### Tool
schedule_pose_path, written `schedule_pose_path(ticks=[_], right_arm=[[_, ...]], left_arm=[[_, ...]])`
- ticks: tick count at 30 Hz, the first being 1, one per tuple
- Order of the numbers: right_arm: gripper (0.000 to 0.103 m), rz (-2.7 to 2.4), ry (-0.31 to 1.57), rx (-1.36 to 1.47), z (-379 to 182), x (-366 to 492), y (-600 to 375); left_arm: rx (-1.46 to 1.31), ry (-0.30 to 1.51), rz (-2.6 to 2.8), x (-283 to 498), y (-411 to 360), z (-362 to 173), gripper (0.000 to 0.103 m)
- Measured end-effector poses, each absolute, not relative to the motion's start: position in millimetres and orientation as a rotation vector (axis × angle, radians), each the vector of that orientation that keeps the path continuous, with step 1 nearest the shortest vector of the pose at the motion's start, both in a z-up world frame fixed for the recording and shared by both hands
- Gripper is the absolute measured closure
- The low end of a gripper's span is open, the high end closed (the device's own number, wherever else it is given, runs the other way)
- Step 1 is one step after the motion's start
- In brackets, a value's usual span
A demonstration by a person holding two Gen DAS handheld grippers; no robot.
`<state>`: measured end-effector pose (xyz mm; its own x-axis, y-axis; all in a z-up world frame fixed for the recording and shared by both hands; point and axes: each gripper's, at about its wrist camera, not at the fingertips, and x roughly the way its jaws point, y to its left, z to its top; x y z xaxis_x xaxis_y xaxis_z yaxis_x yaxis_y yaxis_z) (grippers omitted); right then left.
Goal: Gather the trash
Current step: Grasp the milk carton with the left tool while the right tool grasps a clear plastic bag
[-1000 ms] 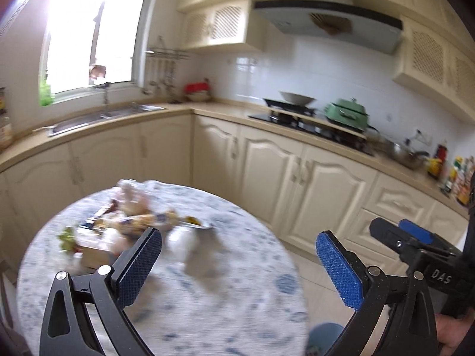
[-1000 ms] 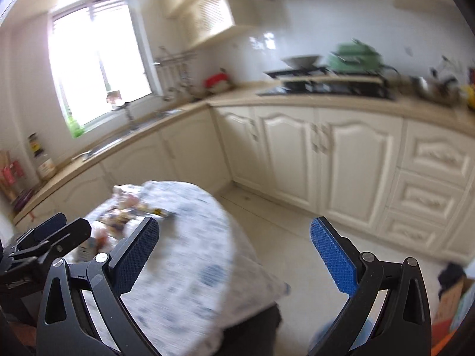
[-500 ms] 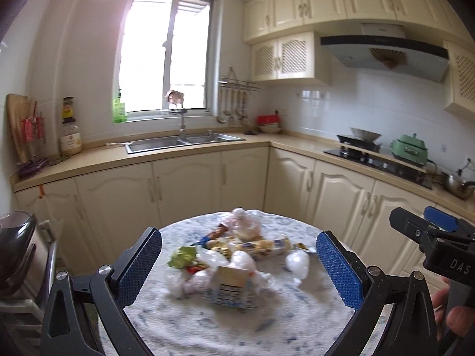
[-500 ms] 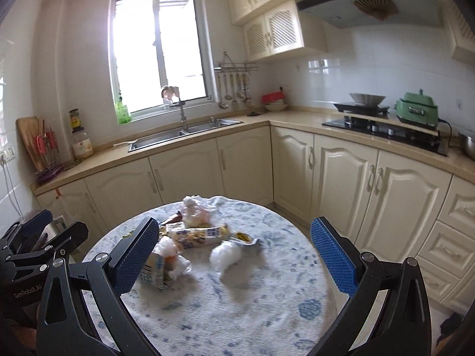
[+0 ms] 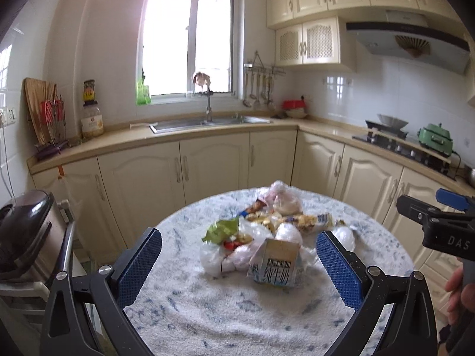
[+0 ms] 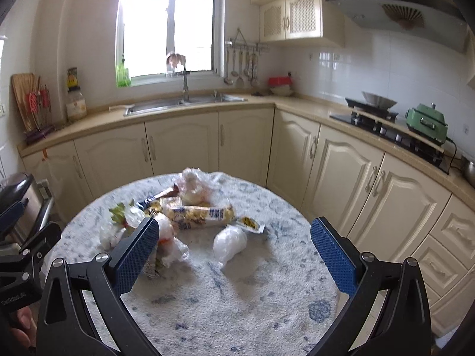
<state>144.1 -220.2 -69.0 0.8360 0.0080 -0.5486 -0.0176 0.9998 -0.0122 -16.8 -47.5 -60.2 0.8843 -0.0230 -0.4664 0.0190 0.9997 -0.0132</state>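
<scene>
Fingers [image 5: 142,262] of the left gripper [image 5: 239,267] stand wide apart, holding nothing, above the round tabletop [image 5: 207,305]. Ahead of them lies the trash pile [image 5: 261,237]: a milk carton [image 5: 274,264] nearest, clear bags and a green wrapper [image 5: 221,228] behind it.

From the right wrist, the right gripper [image 6: 234,255] is likewise spread and empty. 1 white bag [image 6: 230,241] lies between its fingers [image 6: 334,256], just beside a long yellow packet [image 6: 199,215].
</scene>
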Motion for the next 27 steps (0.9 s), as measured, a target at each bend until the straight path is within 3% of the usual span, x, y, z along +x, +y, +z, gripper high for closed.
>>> schedule_pose_path(ticks=[18,22,24,27], right_arm=[[0.002,0.009,0.877,0.067,-180,246,-237],[0.023,0.026,0.936,0.062,-199,272,-234],[0.055,0.051,0.961,0.068,-207,279,-232],[0.058,0.073,0.951,0.064,-210,274,-230]], left_arm=[[0.067,0.732,-0.062,148,-100,-138,0.001],[0.029,0.763,-0.09,182,-99,-137,0.002],[0.006,0.783,-0.121,196,-99,-138,0.011],[-0.036,0.815,-0.187,211,-97,-134,0.032]])
